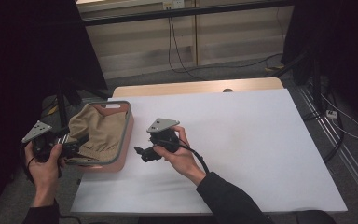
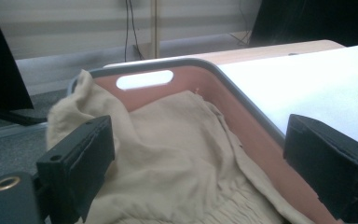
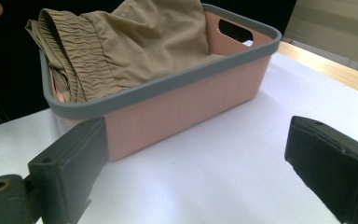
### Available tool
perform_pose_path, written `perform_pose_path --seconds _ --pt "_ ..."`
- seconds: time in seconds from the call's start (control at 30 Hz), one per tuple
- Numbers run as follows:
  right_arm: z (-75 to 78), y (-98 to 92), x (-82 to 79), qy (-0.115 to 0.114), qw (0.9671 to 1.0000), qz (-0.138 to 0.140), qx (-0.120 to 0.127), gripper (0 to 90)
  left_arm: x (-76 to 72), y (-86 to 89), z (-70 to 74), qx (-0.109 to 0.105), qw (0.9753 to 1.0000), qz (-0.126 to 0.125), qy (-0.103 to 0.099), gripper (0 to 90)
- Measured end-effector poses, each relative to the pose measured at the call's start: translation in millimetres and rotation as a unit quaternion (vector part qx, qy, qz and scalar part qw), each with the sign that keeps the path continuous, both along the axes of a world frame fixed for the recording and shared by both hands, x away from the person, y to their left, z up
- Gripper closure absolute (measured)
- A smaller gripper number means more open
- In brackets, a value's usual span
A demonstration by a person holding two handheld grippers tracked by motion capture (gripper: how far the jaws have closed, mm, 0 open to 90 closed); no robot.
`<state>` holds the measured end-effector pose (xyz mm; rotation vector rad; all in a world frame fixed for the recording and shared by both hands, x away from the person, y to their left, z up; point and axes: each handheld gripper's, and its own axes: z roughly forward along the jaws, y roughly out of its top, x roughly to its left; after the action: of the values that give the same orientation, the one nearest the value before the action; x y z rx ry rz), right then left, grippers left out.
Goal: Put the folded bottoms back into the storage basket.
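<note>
The left gripper (image 1: 70, 145) hangs at the near left end of the basket (image 1: 127, 135), its jaws spread wide and holding nothing; in the left gripper view they stand either side of the cloth (image 2: 177, 154), which lies between and beyond them, though whether they touch it is not clear. The left hand (image 1: 44, 165) grips it from below at the table's left edge, with the grey plate (image 1: 36, 131) on top. The right gripper (image 1: 142, 153) sits over the bare sheet (image 1: 242, 149) just right of the basket, pointing left toward it, and its jaws too are wide apart and empty; the right gripper view looks between them at the basket's long side wall (image 3: 191, 105). The right hand (image 1: 182, 156) wraps the body, a dark sleeve (image 1: 228, 198) running back to the near edge, and a cable (image 1: 198, 156) trails from it. The basket is pink with a grey rim (image 3: 168, 81) and a slot handle (image 2: 144, 79) at its far end; it stands on the white sheet at the table's left side. The tan cloth fills it, heaped up and spilling over the rim at the left, with a gathered, elastic band (image 3: 72, 70) at the near end. Beyond the sheet a strip of wooden table (image 1: 191, 87) shows, and cables (image 1: 177, 51) run across the floor behind.
</note>
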<state>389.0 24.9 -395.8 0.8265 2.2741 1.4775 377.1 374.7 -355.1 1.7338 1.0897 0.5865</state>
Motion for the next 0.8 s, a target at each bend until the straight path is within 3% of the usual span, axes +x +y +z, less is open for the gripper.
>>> perform_pose_path --seconds 0.53,0.8 --pt "-1.8 -40.7 -12.0 -0.014 0.9992 -0.037 -0.007 6.1 -21.7 -20.2 -10.1 -0.011 0.9999 -0.007 -0.007 5.7" --pt "-3.9 -67.1 -23.0 -0.024 0.9982 -0.053 -0.012 6.1 -41.7 -35.3 -15.4 -0.006 0.9998 -0.012 -0.017 5.8"
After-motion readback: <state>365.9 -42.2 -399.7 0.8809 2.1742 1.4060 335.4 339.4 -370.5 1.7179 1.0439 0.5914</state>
